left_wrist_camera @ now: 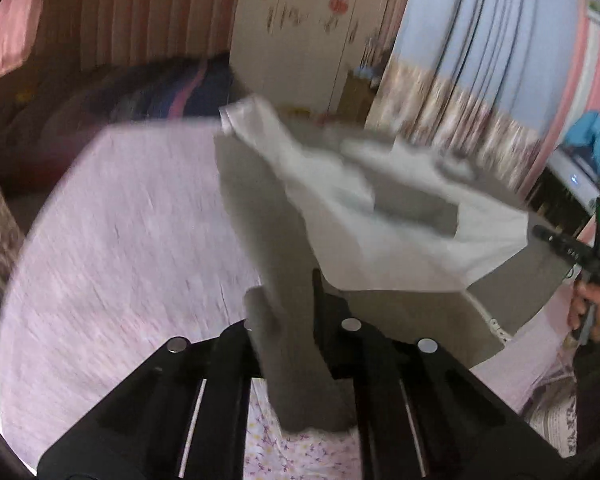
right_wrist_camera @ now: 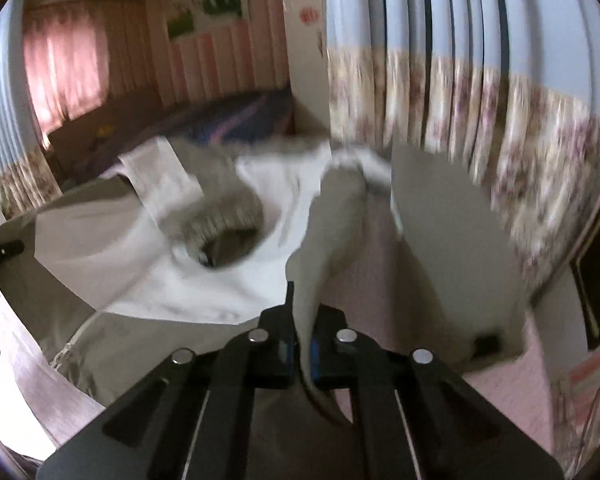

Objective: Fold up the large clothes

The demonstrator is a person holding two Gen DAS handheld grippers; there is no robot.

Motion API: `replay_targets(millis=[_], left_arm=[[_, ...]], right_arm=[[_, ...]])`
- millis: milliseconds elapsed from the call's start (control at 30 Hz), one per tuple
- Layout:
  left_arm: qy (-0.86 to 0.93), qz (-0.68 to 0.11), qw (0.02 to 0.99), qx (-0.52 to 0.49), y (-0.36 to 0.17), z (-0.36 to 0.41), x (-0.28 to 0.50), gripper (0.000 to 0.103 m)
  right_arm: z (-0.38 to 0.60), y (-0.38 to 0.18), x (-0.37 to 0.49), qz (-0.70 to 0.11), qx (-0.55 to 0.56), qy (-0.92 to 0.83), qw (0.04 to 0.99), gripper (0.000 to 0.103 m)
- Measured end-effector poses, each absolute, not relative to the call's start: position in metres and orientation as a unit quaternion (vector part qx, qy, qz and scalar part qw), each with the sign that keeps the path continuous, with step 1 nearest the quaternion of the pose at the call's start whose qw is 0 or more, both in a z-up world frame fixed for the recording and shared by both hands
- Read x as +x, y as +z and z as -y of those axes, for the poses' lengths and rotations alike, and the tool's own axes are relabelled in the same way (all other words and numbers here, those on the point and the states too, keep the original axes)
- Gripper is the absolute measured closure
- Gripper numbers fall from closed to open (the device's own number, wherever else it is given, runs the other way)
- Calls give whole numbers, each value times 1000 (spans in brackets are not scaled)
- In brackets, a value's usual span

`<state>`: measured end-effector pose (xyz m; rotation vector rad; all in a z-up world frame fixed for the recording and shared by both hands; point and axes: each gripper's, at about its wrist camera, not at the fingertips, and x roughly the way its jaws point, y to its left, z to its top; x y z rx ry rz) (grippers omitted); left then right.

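Both claws pinch the grey jacket [left_wrist_camera: 284, 280]: left claw [left_wrist_camera: 288, 312] and right claw [right_wrist_camera: 304, 320] each clamp an edge, with the garment lifted over the bed [left_wrist_camera: 120, 220]. We judge even tension and matched height will lay it flat.

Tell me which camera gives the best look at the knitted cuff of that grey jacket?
The right wrist view. There the ribbed cuff lies open-ended on the jacket's white lining, close and only lightly blurred. The left wrist view shows the same jacket lifted and smeared by motion; no cuff ribbing can be made out there.
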<state>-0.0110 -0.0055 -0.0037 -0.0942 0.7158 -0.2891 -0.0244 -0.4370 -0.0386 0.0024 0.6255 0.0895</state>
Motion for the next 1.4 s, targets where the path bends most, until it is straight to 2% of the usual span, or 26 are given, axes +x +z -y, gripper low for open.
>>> replay_targets(millis=[67,133,233,267,333,367,400,600,800,867,967,1067,1167,1400], left_arm=[[-140,-333,931,-53,22,-1,-14,97],[-121,-338,932,-42,23,-4,-10,97],[-94,-372,923,-33,-2,-7,-8,84],[-81,-378,922,-25,-8,-8,-10,74],[-55,-385,921,-23,-20,-16,-17,57],[-46,-385,921,-23,-23,-21,-19,41],[-34,-384,923,-23,-26,-25,-23,29],[-23,-383,923,-14,-49,-35,-30,19],[-11,-400,916,-34,-77,-42,-33,18],[-5,-390,920,-36,-77,-44,-37,16],[5,-385,922,-46,-72,-52,-36,15],[9,-373,927,-43,-61,-56,-25,9],[6,-364,931,-36,-52,-55,-8,7],[-20,-361,932,15,-38,-29,53,3]], right_arm=[[435,-17,-26,-285,4,54,957,99],[438,-14,-22,-289,10,57,956,97],[447,-27,-21,-307,-6,5,952,73],[450,-31,-24,-311,-14,-11,950,46],[457,-34,-33,-306,-16,-28,951,43],[459,-35,-35,-309,-13,-29,950,43],[461,-37,-37,-312,-8,-29,949,43],[450,-49,-40,-318,4,-1,948,36],[435,-78,-38,-343,22,26,939,33],[431,-80,-39,-345,17,31,938,27],[428,-74,-35,-339,22,32,940,27],[421,-64,-25,-332,31,36,942,23],[406,-69,-3,-357,6,32,933,23],[376,-87,55,-401,28,69,913,23]])
